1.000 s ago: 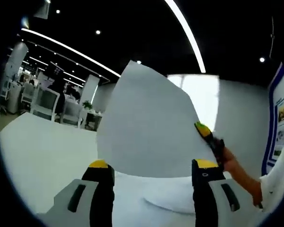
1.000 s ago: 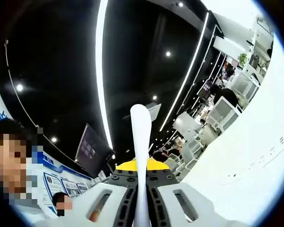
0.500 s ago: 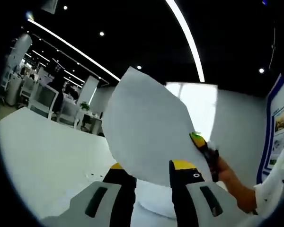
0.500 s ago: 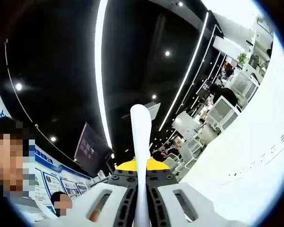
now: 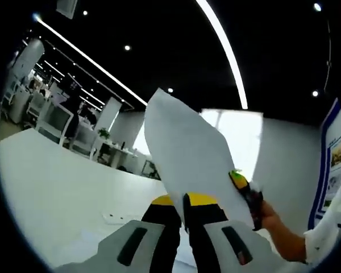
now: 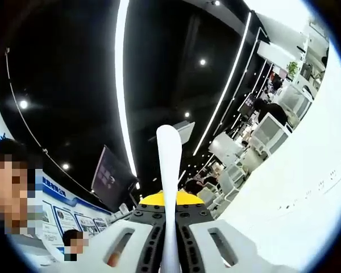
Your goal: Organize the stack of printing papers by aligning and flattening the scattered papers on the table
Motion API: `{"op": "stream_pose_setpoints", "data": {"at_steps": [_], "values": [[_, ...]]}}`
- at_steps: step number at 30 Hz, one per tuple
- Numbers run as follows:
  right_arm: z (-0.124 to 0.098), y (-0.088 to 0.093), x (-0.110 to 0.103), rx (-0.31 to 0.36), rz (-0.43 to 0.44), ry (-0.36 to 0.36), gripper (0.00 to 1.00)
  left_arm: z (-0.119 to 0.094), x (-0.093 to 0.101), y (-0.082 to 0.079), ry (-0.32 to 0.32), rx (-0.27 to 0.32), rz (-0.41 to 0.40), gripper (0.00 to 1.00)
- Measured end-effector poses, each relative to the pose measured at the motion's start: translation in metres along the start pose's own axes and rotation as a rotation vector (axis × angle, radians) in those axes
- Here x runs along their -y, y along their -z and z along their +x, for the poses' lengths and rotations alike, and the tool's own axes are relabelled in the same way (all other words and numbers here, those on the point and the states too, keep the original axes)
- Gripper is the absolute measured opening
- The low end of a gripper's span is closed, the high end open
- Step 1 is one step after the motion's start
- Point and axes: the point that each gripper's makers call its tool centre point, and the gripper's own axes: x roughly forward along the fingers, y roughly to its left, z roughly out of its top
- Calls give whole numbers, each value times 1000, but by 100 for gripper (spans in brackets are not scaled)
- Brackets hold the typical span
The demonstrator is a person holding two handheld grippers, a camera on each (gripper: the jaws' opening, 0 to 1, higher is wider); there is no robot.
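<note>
We hold the paper (image 5: pixel 190 145) above the table (image 5: pixel 57 187), left gripper (image 5: pixel 183 200) and right gripper (image 6: pixel 169 199) both clamped tight on it.

White worktop (image 5: pixel 57 176) spreads wide, plain surface, in left gripper view. Small pale flat item (image 5: pixel 118 217) lies on it near middle, too blurred to identify. In right gripper view worktop (image 6: pixel 307 193) shows faint small marks.
</note>
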Motion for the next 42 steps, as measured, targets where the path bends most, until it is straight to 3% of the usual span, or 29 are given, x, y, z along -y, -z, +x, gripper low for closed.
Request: {"op": "stream_pose_setpoints", "data": {"at_steps": [3,7,9,13,16,24,33,36,42], "values": [[2,4,1,-11,-8,3,0,-1,0,-4,-7,17,7,6],[1,7,6,-37,-108,41,7,-4,1,-10,-1,25,-12,6],[1,4,10,-31,-143,64,19,-5,0,-12,1,24,-17,6],[-6,5,24,-69,-209,130,33,-8,1,-14,5,21,-24,6],[-13,-1,40,-72,-241,213,56,-10,0,-14,4,14,-30,5],[-24,-9,49,-111,-380,276,74,-14,1,-12,6,-25,-16,5],[-38,-21,55,-107,-425,309,75,-15,6,-12,18,-36,11,5],[-39,-23,56,-102,-431,311,75,-16,12,-7,29,-78,40,5],[-30,-12,52,-131,-435,280,75,-17,26,-4,73,-111,60,5]]}}
